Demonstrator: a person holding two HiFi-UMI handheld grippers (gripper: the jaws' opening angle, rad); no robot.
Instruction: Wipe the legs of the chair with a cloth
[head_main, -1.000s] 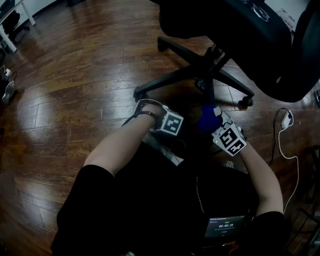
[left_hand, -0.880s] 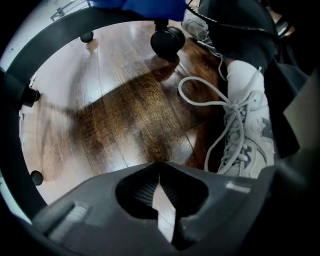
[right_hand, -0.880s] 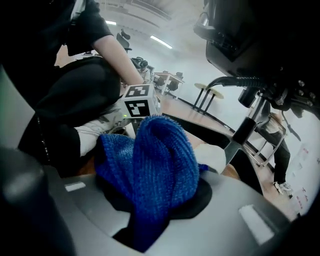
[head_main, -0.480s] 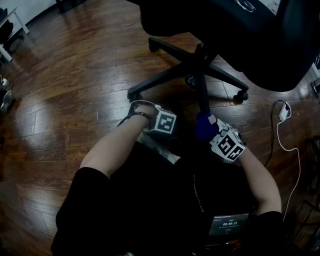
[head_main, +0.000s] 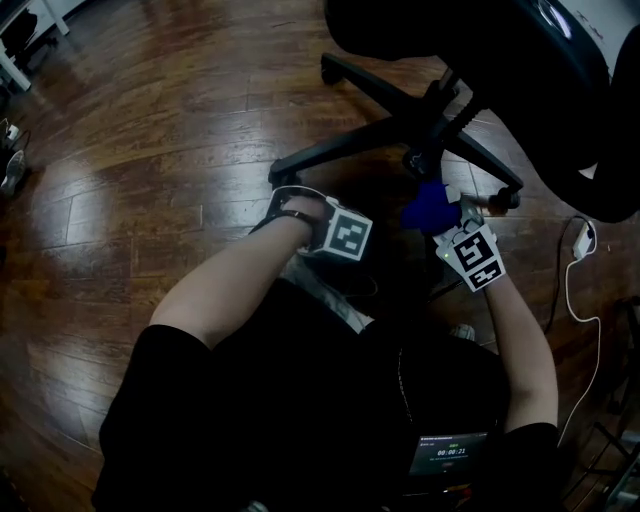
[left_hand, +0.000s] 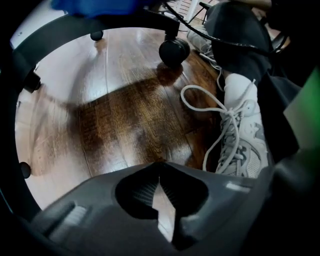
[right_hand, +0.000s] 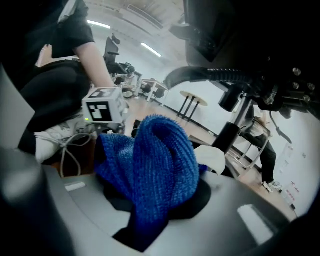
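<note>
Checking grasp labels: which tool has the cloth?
The right tool, shut on the blue cloth; the left tool is shut with nothing between its jaws.

Cloth near chair legs

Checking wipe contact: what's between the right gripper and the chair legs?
Only the cloth: clamped in the right gripper, it bunches out ahead toward the legs. Right gripper view shows it best; head view too. Contact can't be told.
</note>
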